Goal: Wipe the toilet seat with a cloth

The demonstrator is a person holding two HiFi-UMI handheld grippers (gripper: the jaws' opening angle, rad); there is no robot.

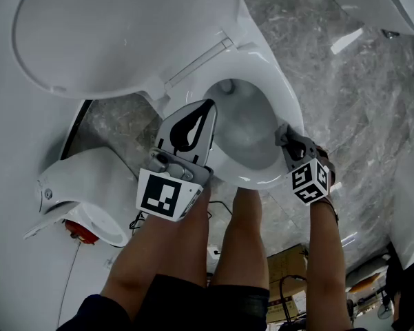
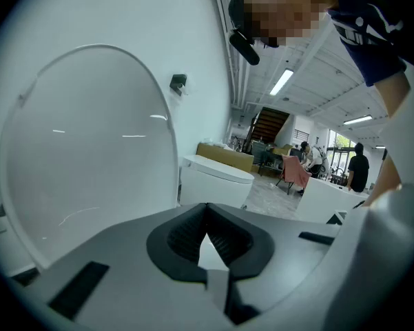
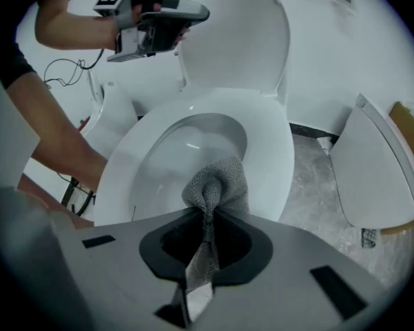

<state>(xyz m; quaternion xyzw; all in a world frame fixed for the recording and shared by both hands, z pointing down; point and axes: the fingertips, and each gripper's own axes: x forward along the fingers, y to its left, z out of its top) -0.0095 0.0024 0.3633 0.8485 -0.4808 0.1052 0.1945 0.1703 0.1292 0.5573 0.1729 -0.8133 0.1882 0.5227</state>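
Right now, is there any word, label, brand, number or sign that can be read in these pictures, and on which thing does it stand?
No word, brand or number can be read in any view.
Left cube and right cube: black-and-white square markers only, no letters.
Shirt: white print, too blurred to read.
Box: print, if any, too small to tell.

I see grey marbled floor all round, and a second white toilet at the left with a small red part under it, perhaps a cap. Elsewhere I make out a cardboard box, a staircase and some people.
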